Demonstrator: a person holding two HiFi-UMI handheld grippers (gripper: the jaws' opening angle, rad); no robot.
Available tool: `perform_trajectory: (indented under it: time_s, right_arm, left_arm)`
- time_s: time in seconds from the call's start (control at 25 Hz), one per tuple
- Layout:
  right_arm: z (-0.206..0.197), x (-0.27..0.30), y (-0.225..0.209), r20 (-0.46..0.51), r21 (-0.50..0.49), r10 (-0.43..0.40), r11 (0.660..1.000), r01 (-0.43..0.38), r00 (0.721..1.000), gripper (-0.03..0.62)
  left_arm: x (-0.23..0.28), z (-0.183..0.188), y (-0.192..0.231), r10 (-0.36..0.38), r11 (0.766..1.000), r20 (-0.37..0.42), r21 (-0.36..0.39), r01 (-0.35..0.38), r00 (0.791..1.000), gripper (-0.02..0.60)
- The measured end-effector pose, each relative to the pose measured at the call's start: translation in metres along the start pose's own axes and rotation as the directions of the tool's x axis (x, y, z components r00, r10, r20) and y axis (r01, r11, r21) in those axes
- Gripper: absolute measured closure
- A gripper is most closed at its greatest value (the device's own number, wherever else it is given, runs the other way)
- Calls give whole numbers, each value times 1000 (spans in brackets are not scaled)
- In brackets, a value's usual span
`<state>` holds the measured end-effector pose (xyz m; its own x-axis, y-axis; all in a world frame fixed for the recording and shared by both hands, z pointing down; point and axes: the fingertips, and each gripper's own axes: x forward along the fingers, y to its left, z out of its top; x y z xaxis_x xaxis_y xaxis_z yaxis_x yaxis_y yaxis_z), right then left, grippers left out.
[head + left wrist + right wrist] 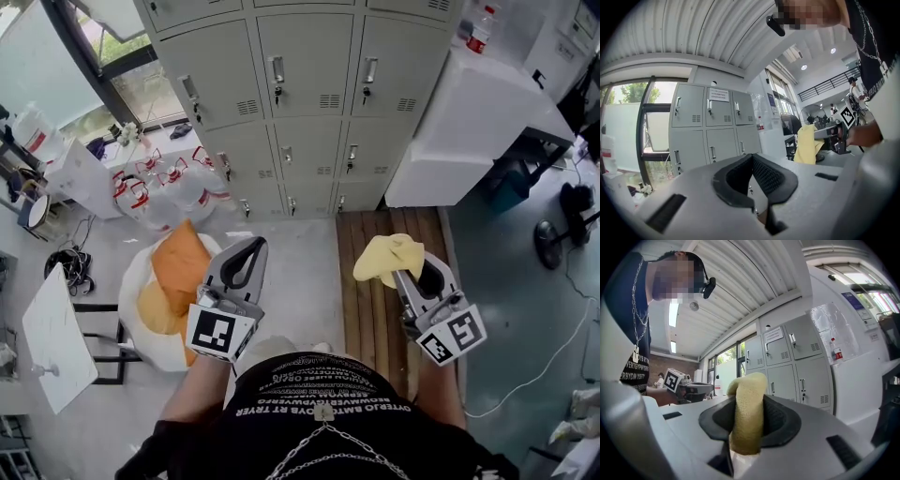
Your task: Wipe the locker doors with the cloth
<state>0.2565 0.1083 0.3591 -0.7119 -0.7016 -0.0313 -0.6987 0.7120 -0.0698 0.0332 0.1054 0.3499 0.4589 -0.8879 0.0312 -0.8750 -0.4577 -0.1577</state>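
1. Head view: grey lockers (309,70), three doors across, stand ahead of both claws. A wooden pallet (370,281) lies below the right claw (405,274), and pale floor (300,258) below the left claw (251,249). One yellow cloth (387,257) sits at the right claw's tip.
2. Left gripper view: the jaws are pressed together, holding nothing. Six locker doors stand ahead, and the cloth hangs to its right.
3. Right gripper view: the jaws are clamped on the cloth, which rises above them.

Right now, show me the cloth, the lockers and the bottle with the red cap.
cloth (387,255), head view, middle of the yellow bundle.
lockers (305,66), head view, a middle door's face.
bottle (480,30), head view, its body.
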Motion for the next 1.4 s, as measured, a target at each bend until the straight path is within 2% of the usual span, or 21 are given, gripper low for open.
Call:
perform_trajectory:
  time_s: [0.16,0.32,0.44,0.92,1.4]
  right_arm:
    - [-7,-4,-5,-20,-7,-13,1000,13,1000,482]
    - [-11,5,-3,-46,-77,-27,997,24,999,480]
    - [-13,15,-3,-50,-81,-24,997,20,998,480]
    - [-11,81,-15,-68,-154,-36,988,25,997,479]
    - [-22,154,-33,-90,-104,20,994,-29,996,479]
  left_arm:
    - [-4,-10,1,22,1000,-29,5,-22,999,576]
    - [1,-14,2,12,1000,-10,17,-12,1000,575]
    - [7,-15,5,-5,1000,7,15,5,1000,575]
    - [40,-20,60,4,1000,33,20,-4,999,575]
    - [73,-43,110,26,1000,-11,-8,-26,1000,575]
